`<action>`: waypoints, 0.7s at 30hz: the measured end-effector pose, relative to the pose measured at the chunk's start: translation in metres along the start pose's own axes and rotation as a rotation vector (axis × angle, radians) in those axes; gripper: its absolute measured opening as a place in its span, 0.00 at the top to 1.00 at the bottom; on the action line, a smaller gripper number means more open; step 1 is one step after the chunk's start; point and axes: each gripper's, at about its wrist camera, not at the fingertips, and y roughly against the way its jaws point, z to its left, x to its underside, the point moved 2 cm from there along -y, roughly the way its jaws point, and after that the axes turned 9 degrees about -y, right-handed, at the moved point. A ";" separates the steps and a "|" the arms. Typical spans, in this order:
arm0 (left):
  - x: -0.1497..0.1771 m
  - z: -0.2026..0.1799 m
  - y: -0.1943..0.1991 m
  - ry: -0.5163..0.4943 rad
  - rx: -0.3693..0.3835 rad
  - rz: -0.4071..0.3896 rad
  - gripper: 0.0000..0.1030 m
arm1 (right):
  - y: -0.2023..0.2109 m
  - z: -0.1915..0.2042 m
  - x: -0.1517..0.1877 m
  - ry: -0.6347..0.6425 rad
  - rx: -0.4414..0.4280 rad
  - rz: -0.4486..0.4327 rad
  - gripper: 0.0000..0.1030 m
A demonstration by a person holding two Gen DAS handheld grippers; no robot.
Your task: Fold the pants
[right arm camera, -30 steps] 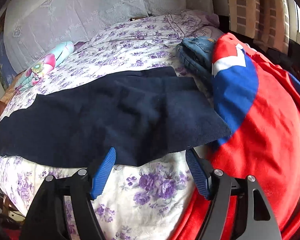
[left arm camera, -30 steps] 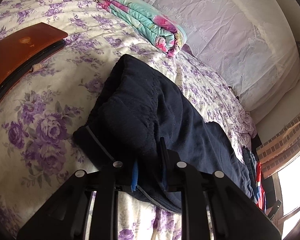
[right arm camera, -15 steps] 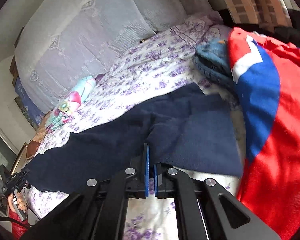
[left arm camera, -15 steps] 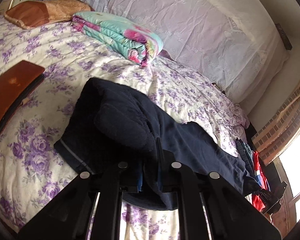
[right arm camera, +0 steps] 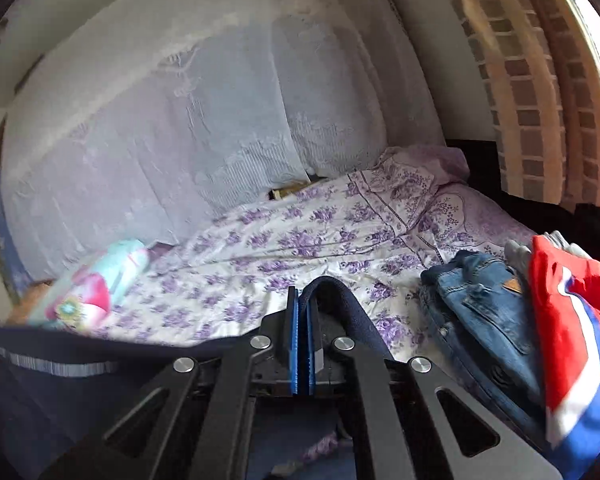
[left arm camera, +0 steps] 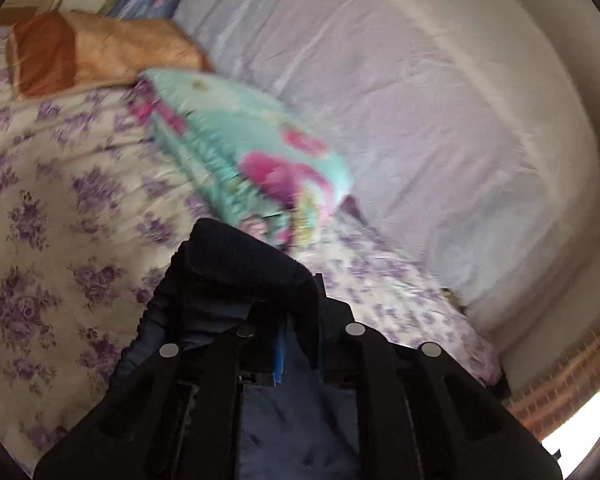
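The dark navy pants (left arm camera: 236, 280) hang bunched over my left gripper (left arm camera: 298, 344), which is shut on the thick waist end and holds it above the floral bed. In the right wrist view my right gripper (right arm camera: 303, 320) is shut on a fold of the same pants (right arm camera: 340, 304), lifted off the bed. The rest of the pants (right arm camera: 60, 392) sags to the lower left, with a grey stripe showing. Most of the fabric below both grippers is hidden by the gripper bodies.
The purple floral bedspread (right arm camera: 292, 240) runs back to a white lace-covered headboard (right arm camera: 180, 120). A folded teal floral blanket (left arm camera: 240, 148) and an orange pillow (left arm camera: 88, 56) lie at the far side. Folded jeans (right arm camera: 472, 304) and a red-and-blue garment (right arm camera: 572, 340) lie at the right.
The right gripper shut on the pants' edge one second ago. Both grippers have since lifted the pants up off the bed, and both views have tilted towards the headboard.
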 end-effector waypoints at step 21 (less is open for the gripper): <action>0.042 0.047 -0.052 -0.264 -0.207 0.305 0.39 | -0.112 0.009 0.113 0.133 0.042 0.516 0.50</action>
